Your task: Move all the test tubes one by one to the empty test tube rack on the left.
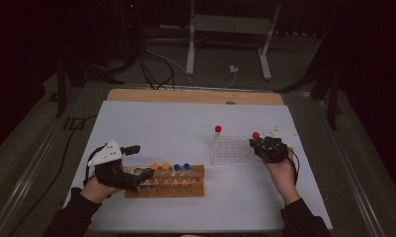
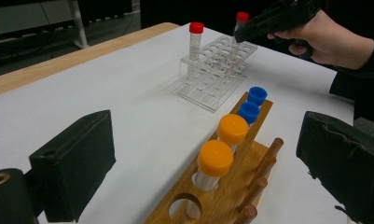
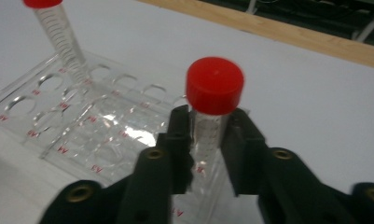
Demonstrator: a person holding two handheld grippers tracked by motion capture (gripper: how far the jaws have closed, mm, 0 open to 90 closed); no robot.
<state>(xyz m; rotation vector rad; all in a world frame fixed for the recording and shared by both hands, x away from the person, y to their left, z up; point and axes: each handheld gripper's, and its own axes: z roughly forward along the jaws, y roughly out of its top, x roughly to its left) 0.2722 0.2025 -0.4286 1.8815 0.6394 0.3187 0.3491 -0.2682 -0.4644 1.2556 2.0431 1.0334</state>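
Note:
My right gripper (image 3: 210, 140) is shut on a clear tube with a red cap (image 3: 215, 85), pads pressing its sides just under the cap. It holds the tube upright at the right end of the clear plastic rack (image 1: 230, 150). The jaws hide the tube's lower end. A second red-capped tube (image 1: 217, 129) stands in the rack's far left corner. My left gripper (image 1: 140, 162) is open. Its jaws stand wide on either side of the left end of the wooden rack (image 1: 166, 190), which holds two orange-capped tubes (image 2: 215, 158) and two blue-capped tubes (image 2: 248, 112).
A white sheet (image 1: 176, 128) covers the table, with a bare wooden strip (image 1: 195, 96) along the far edge. Cables and a white metal frame (image 1: 230, 29) lie on the floor beyond. A small pale object (image 1: 279, 132) sits behind the right hand.

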